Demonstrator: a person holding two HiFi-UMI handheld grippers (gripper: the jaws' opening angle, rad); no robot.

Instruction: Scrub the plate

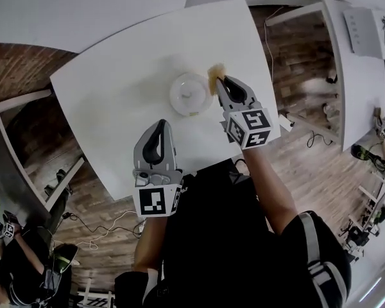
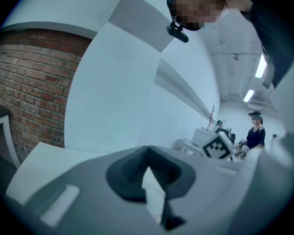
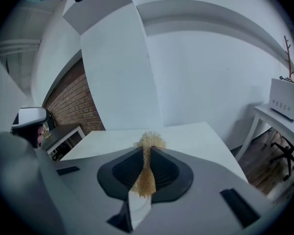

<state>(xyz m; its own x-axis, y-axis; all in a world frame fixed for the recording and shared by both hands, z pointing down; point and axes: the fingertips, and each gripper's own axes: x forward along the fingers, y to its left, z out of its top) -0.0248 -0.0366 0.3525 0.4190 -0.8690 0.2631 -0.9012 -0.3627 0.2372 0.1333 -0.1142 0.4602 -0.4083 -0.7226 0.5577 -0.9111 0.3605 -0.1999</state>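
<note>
With scrubber (image 1: 213,74) clamped in right gripper (image 1: 219,80), sweep left across plate (image 1: 190,94), light pressure; steady rim using left gripper (image 1: 161,123), jaws closed, empty.

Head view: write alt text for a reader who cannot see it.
Seen from above, the right tongs clamp a tan scrubber at the right rim of a small white plate on a white table. The left tongs, shut and empty, hang over the table's near edge.
</note>
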